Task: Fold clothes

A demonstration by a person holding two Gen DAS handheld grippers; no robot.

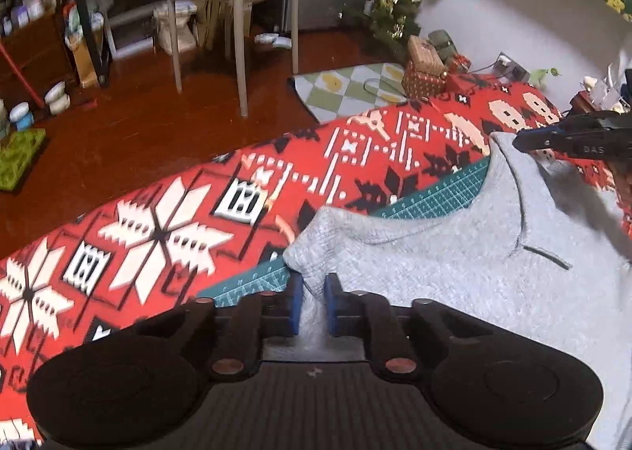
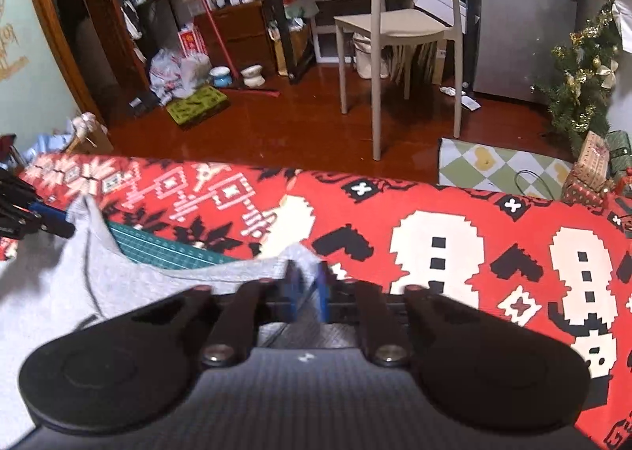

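The grey sweatshirt is pinched by left gripper and right gripper; thin edge bites could slip when lifted.

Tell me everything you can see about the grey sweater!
The grey sweater looks like soft, fuzzy knit with thin dark seam lines. It lies mostly flat but rumpled on a green cutting mat over the red patterned cloth. The left gripper is shut on one bunched-up corner, and the right gripper is shut on another. Between them the edge sags in a curve.
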